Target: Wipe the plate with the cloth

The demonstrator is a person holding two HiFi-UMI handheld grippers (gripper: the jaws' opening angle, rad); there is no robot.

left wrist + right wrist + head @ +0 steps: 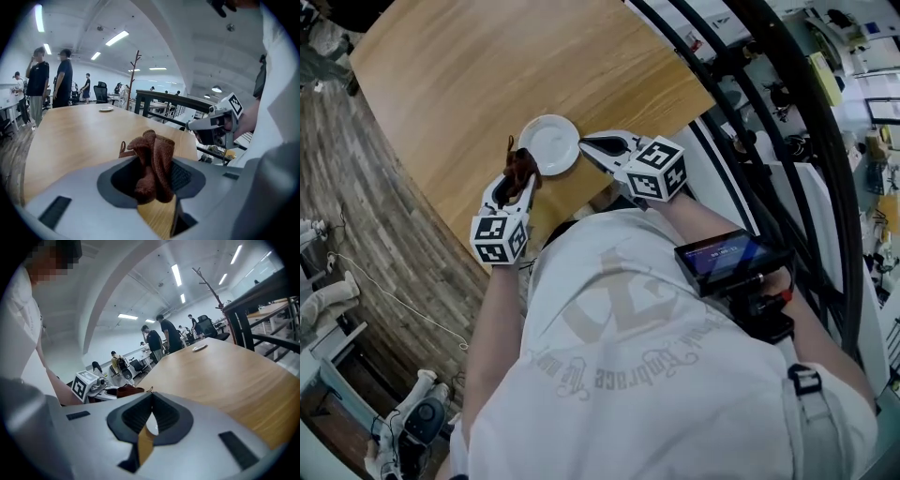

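The left claw (517, 184) is clamped on a brown cloth (152, 161). The cloth sits bunched between its pads, with a soft wad sticking out past the tips and a small loop hanging off the left side. The right claw (587, 145) is closed, and I see nothing pinched in it. Its tips lie at the right rim of the white plate (549, 143), and a sliver of white shows beneath them in the right gripper view. Whether they press on the rim I cannot tell.

The plate lies flat on the wooden table (469, 75), near its near edge and between the two claws. The cloth is just beside the plate's near-left rim.

The cloth looks light, limp and a little fluffy. It should fold and drag rather than push, so the wad past the tips is probably the part to press down and sweep with. The grip already looks deep enough that it should not pull free.

The plate looks small, hard, smooth and breakable, and likely light enough to skate across the table under a sideways rub. It probably needs steadying at the right rim, either pressed down from above or pinched across the thin edge, while the wiping keeps to gentle pressure.
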